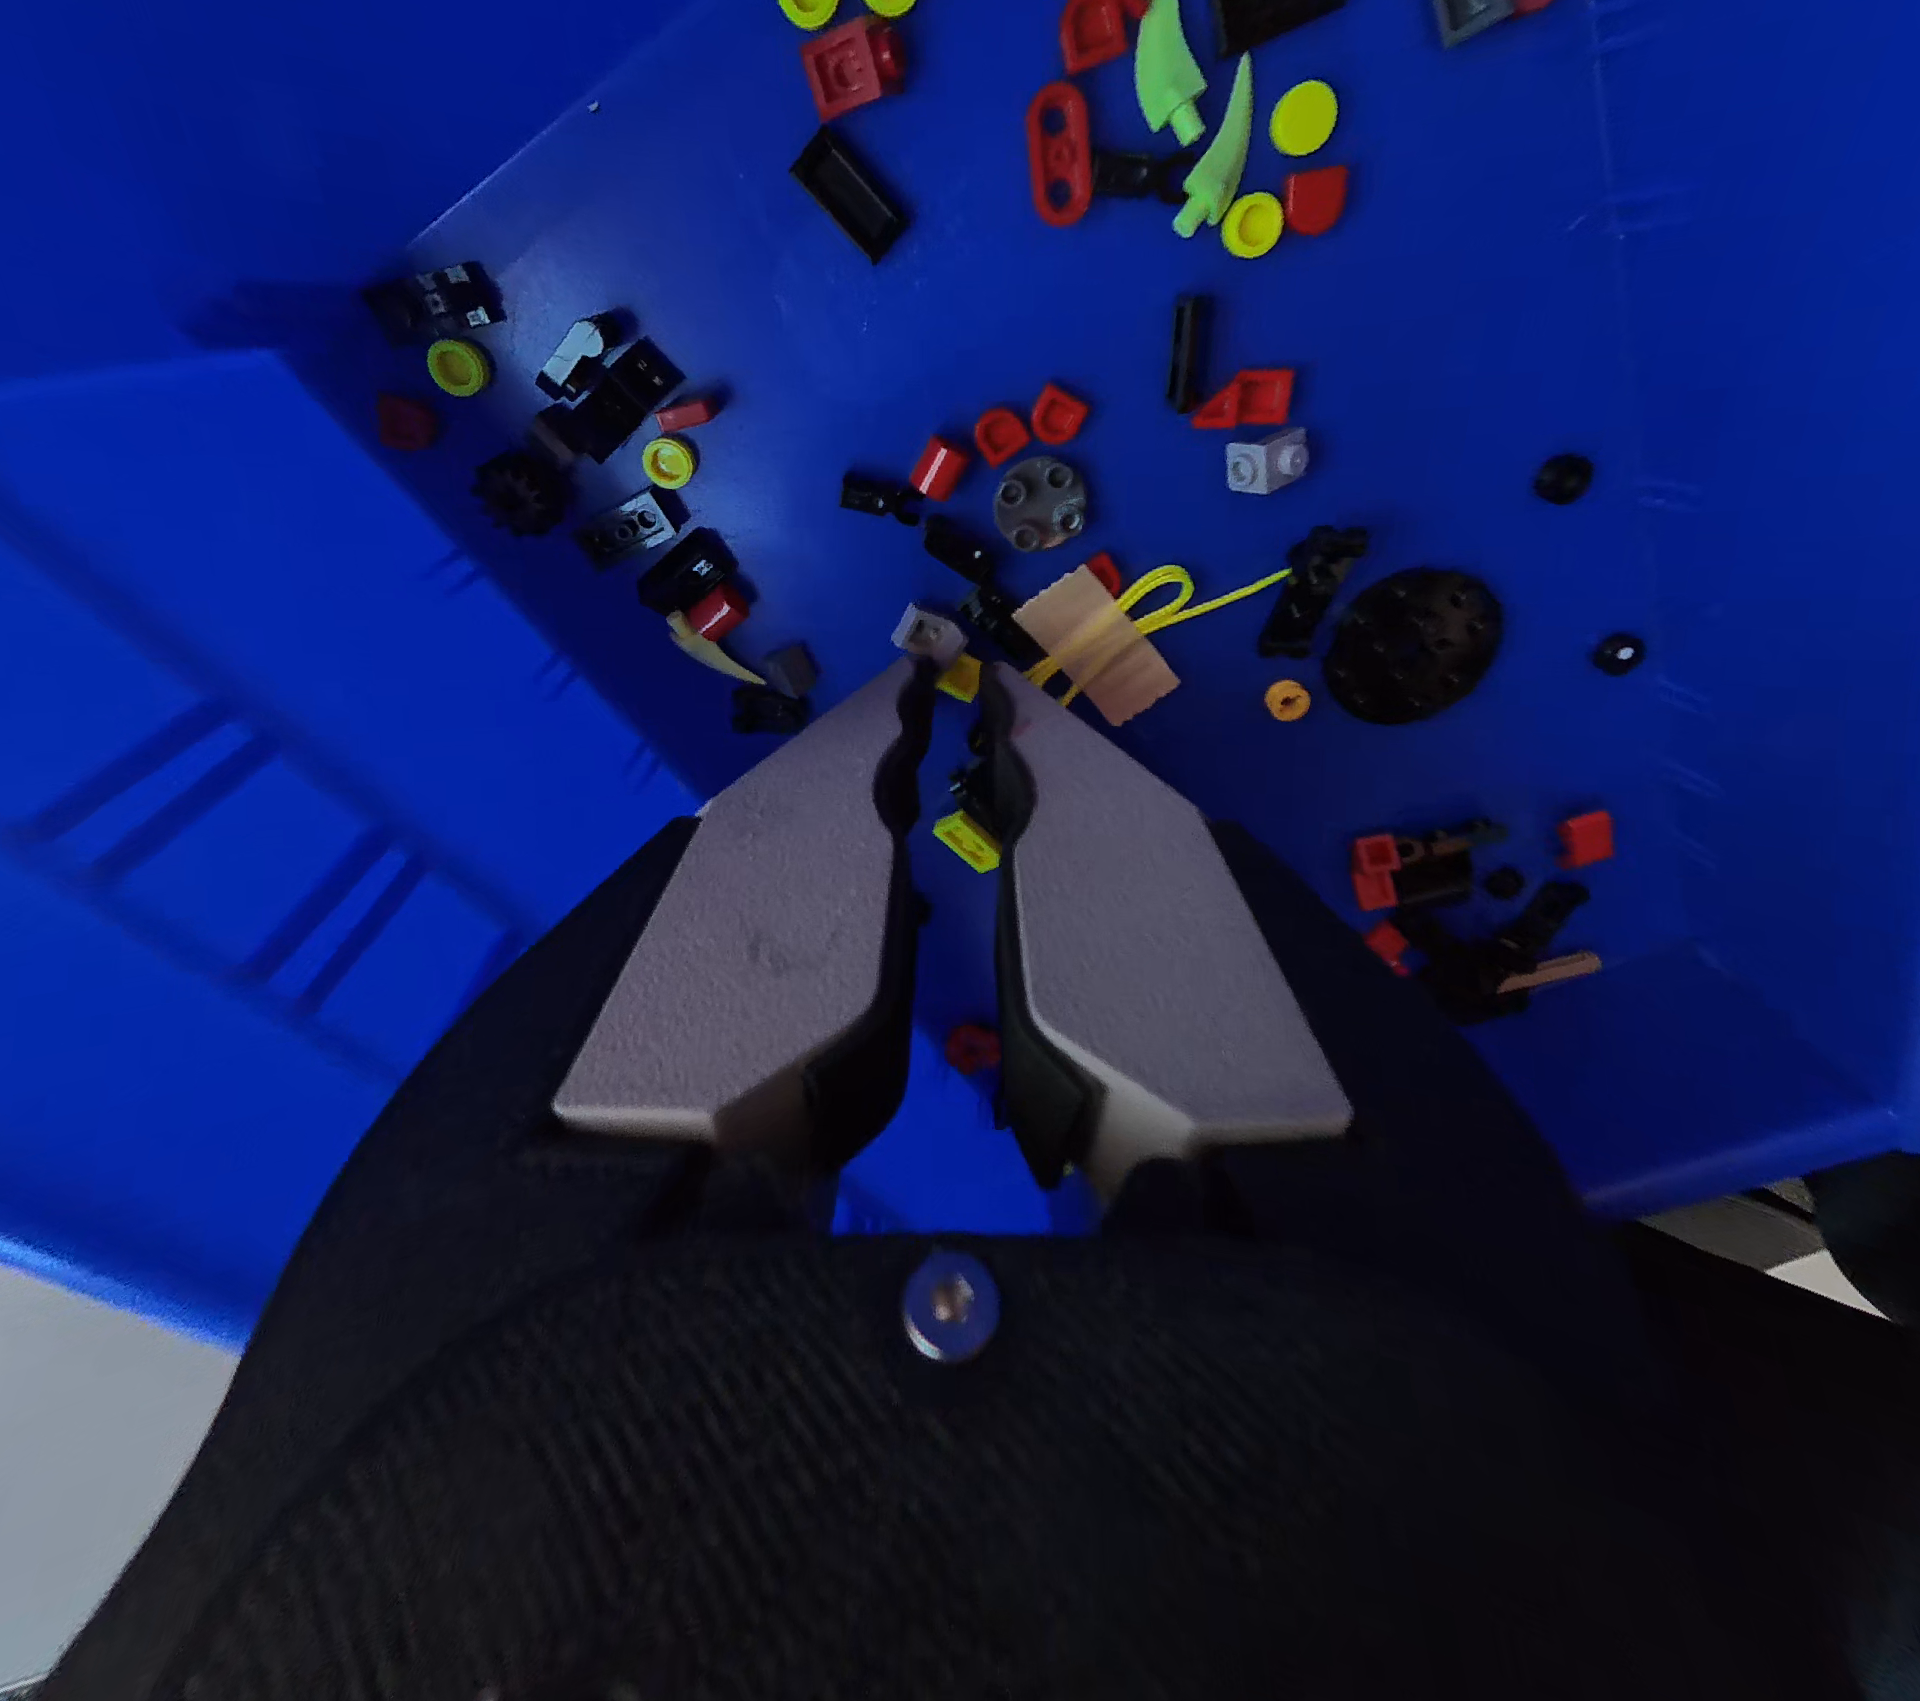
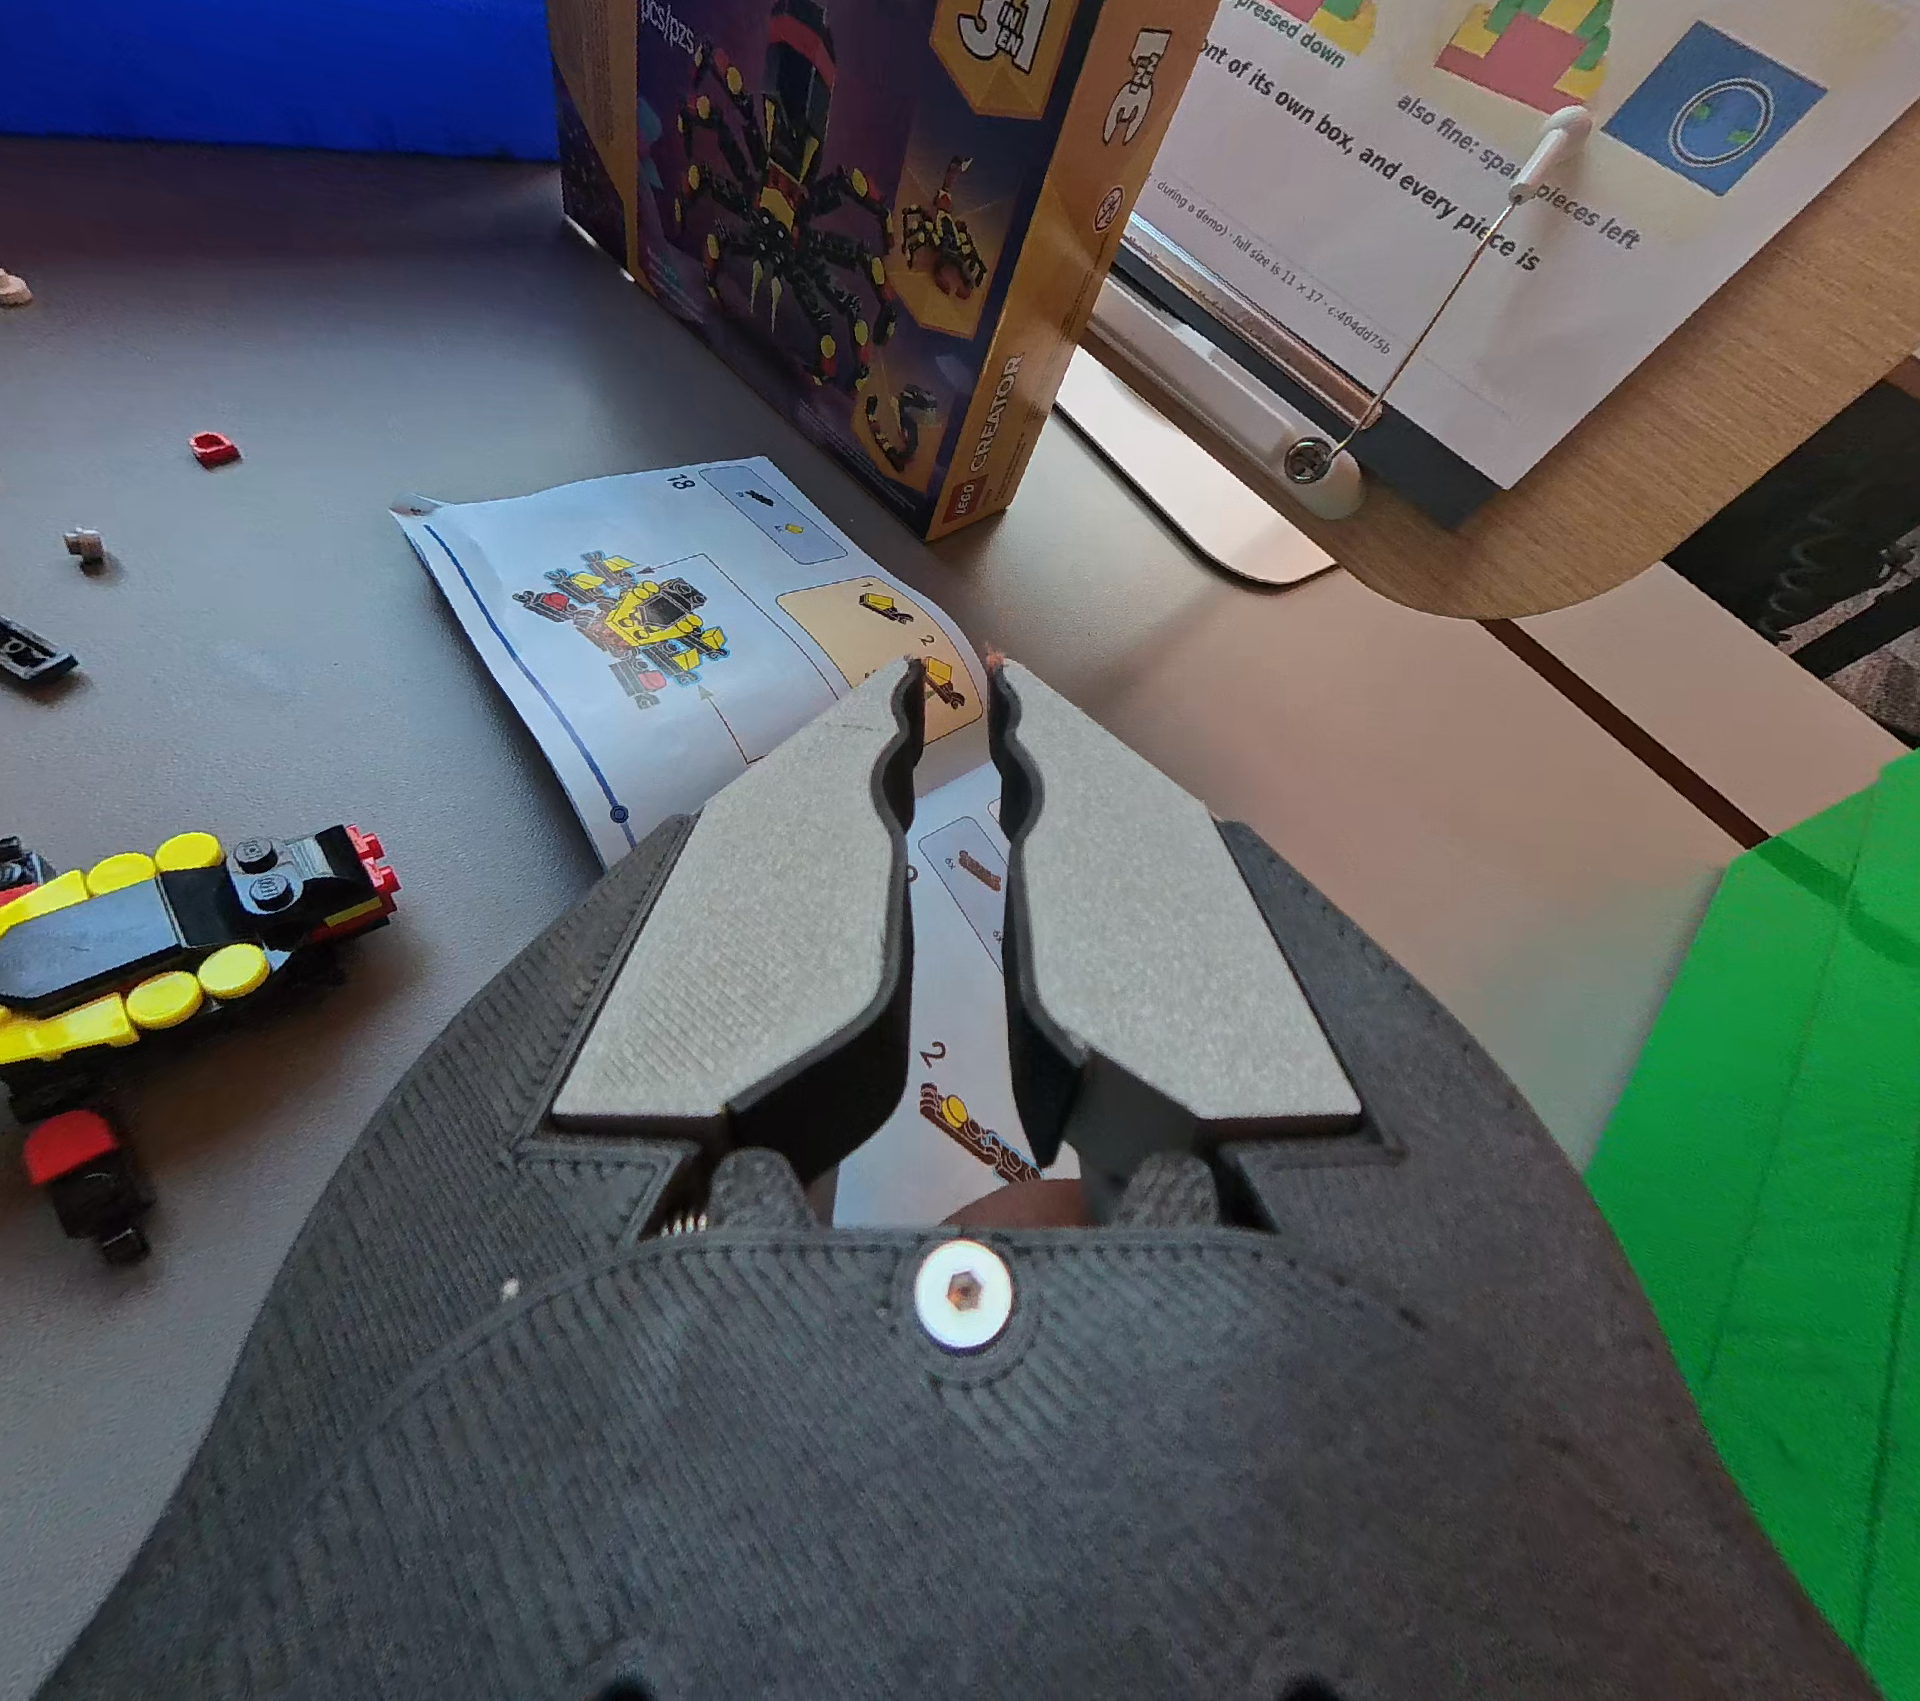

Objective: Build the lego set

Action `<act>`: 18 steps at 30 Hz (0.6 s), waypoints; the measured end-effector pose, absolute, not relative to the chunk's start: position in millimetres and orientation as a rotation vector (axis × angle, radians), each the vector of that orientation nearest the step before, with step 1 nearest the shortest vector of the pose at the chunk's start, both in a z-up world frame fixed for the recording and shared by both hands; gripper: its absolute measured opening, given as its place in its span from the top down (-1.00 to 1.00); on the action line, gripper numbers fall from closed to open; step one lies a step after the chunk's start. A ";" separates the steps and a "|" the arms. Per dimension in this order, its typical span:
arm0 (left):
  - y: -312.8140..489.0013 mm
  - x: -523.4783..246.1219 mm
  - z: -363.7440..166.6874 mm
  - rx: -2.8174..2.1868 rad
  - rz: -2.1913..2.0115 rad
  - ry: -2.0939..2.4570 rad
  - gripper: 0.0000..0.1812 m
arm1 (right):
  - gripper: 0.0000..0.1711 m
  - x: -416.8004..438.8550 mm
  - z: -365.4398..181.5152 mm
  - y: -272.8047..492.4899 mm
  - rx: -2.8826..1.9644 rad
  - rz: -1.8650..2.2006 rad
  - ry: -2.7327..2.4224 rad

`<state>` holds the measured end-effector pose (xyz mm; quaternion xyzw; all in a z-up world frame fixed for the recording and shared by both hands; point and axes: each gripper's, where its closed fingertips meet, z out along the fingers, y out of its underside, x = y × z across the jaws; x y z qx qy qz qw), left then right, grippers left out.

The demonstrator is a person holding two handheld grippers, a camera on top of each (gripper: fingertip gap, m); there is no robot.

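Left wrist view: left gripper (image 1: 954, 677) points down into a blue bin (image 1: 1714, 301) of loose pieces. Fingers parted by a narrow gap, grasping nothing; a small yellow piece (image 1: 966, 841) lies on the bin floor in that gap. Just beyond the tips: a grey stud piece (image 1: 928, 633), and right of it a tan card (image 1: 1097, 645) wound with yellow string. Yellow discs and red pieces lie farther off.

Right wrist view: right gripper (image 2: 951, 672) hovers over the instruction sheet (image 2: 665, 602) on the counter (image 2: 312, 363), fingers slightly apart, empty. Partly built black-and-yellow model (image 2: 166, 934) lies near left. Set box (image 2: 831, 124) stands far, behind the sheet.
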<state>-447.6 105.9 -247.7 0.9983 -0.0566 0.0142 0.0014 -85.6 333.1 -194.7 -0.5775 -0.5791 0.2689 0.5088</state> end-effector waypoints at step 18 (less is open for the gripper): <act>134.1 -432.3 -185.4 3.346 -0.168 -0.286 0.94 | 0.90 -85.9 -195.3 332.9 -1.395 0.648 -1.397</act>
